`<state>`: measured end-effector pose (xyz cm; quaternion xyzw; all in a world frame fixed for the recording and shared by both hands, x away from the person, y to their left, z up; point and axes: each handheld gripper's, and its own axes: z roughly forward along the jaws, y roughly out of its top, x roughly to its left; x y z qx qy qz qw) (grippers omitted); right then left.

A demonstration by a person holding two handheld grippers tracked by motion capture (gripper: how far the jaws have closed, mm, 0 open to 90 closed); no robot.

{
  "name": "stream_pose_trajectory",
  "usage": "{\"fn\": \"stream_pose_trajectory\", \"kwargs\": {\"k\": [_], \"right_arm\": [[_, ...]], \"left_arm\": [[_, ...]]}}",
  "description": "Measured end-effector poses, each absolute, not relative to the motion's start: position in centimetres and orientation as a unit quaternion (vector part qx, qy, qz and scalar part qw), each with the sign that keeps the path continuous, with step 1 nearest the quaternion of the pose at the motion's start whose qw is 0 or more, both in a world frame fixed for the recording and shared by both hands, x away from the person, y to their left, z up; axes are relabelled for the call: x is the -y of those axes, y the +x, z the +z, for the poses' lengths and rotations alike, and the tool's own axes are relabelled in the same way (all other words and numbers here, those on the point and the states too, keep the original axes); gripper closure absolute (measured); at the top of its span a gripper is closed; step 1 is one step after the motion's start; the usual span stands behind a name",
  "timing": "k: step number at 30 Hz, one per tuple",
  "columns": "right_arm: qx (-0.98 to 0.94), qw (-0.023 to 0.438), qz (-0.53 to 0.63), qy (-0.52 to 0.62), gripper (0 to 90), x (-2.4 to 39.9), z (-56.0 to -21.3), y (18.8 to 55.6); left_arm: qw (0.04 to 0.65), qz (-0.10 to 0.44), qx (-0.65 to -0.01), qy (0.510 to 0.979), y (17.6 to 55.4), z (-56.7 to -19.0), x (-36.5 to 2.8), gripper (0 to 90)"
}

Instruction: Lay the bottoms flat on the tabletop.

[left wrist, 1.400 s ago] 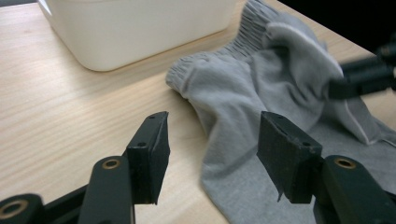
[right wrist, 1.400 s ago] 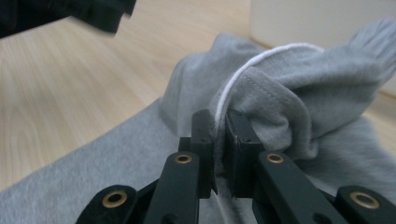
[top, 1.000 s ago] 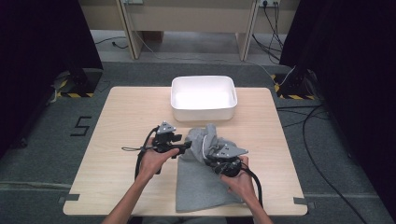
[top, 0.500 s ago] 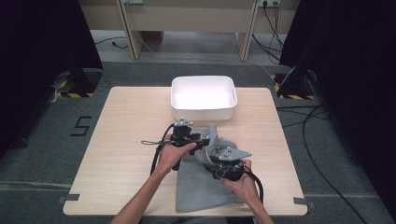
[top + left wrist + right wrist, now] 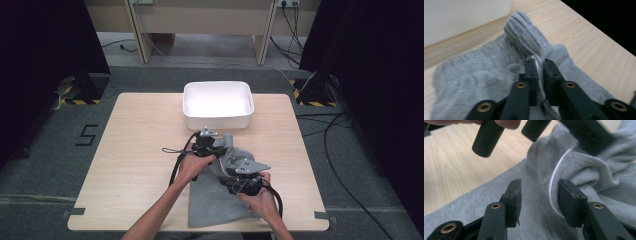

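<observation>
While the high view looks down on the light wooden tabletop (image 5: 140,165), the soft grey knitted garment (image 5: 220,205) lies at its near edge, its far end bunched up just short of the white rectangular plastic bin (image 5: 218,104). Left tongs (image 5: 212,146) sit on the bunched part; right tongs (image 5: 239,172) rest beside them, on the fold nearer the person.

Left gripper view: left tongs (image 5: 539,68) have just been closing, jaws now narrow, pinching a ridge of grey cloth with a thin white cord (image 5: 536,61) between them. Ribbed cuff or hem (image 5: 524,32) sticks up just beyond the tips, bin wall behind.

Right gripper view: right tongs (image 5: 539,195) have just been opening, jaws at medium width, pads apart from the cloth as far as I can tell, nothing clamped. Garment fold with a white cord (image 5: 552,182) lies between and just past the jaws.

Handling judgement: light, limp, not fragile, will sag and drag, slips little. Best taken at a thick ridge or the ribbed edge, not the flat single layer.
</observation>
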<state>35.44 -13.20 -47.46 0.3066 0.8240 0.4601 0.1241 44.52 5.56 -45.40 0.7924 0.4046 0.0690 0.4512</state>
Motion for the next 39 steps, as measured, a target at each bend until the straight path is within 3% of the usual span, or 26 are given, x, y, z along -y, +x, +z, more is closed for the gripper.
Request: {"fn": "stream_pose_trajectory", "kwargs": {"k": [9, 18, 24, 29, 39], "right_arm": [[-0.795, 0.170, 0.462, 0.354, 53.1, 17.8, -45.5, 36.5], [-0.825, 0.207, 0.353, 0.391, 53.1, 18.9, -49.4, 39.2], [-0.836, 0.212, 0.328, 0.384, 63.5, 19.0, -50.6, 40.0], [-0.837, 0.216, 0.330, 0.379, 69.4, 19.7, -50.7, 40.2], [-0.834, 0.226, 0.319, 0.389, 70.4, 21.4, -50.6, 40.1]], "left_arm": [[0.451, 0.077, -0.396, 0.796, 44.5, -44.4, -7.3, 85.4], [0.457, 0.079, -0.385, 0.798, 44.3, -43.8, -8.1, 85.5], [0.459, 0.090, -0.386, 0.795, 44.2, -43.1, -10.0, 85.5], [0.462, 0.103, -0.394, 0.788, 43.6, -42.2, -13.3, 85.5], [0.446, 0.131, -0.440, 0.768, 43.4, -42.5, -21.2, 85.5]]}}
